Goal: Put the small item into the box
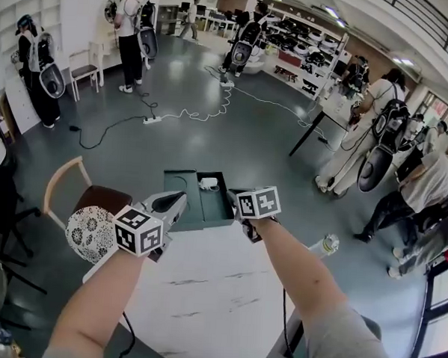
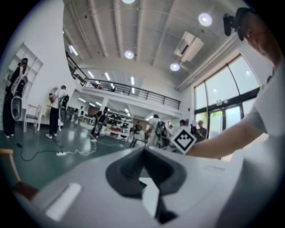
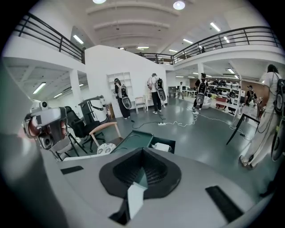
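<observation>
While hovering at the worktop's (image 1: pixel 202 301) far edge, holding left tool (image 2: pixel 143 149) and right tool (image 3: pixel 142 150) pressed together, empty; seeing item (image 1: pixel 209 183) inside box (image 1: pixel 211 207), probably only withdrawing next.

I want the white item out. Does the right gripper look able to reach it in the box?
Probably yes: the lid of the box is open, nothing covers the white item, and the right gripper sits just beside the box, though shut.

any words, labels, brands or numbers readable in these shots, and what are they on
No text reads in any view.
Left marker cube and right marker cube: square patterns only, no letters or digits.
White item in the box: any print too small to tell.
Background shelves: too small and blurred to read.
</observation>
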A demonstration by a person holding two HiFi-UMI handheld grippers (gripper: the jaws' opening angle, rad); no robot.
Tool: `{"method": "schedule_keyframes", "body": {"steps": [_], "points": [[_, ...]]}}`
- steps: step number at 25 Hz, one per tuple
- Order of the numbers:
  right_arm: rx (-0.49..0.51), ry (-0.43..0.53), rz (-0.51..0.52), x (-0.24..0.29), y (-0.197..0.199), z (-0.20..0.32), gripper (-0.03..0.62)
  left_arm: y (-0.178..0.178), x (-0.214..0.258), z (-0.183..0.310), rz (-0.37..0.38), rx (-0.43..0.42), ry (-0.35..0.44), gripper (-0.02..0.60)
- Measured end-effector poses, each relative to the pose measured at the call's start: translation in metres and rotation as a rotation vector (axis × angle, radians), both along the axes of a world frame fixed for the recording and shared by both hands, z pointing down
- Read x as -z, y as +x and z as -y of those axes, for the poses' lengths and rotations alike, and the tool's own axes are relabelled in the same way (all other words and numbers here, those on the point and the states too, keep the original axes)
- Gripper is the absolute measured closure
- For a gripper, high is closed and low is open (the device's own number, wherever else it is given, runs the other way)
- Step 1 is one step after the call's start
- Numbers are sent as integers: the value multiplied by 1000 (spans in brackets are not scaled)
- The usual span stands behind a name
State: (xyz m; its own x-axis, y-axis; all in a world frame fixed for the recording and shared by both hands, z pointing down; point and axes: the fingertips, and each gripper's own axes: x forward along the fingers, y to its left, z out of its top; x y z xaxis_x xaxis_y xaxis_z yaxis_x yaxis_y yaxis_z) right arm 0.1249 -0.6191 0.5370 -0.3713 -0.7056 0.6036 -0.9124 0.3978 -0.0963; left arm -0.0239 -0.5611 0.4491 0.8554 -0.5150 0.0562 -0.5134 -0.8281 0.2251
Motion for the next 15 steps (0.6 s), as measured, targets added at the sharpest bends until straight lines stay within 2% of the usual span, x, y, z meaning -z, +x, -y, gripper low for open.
{"method": "schedule_keyframes", "body": {"steps": [10, 15], "points": [[-19, 26, 26, 31, -7, -63, 585, -21, 12, -52, 19, -2, -9, 578], [15, 44, 45, 42, -10, -93, 585, -25, 19, -85, 29, 20, -5, 578]]}}
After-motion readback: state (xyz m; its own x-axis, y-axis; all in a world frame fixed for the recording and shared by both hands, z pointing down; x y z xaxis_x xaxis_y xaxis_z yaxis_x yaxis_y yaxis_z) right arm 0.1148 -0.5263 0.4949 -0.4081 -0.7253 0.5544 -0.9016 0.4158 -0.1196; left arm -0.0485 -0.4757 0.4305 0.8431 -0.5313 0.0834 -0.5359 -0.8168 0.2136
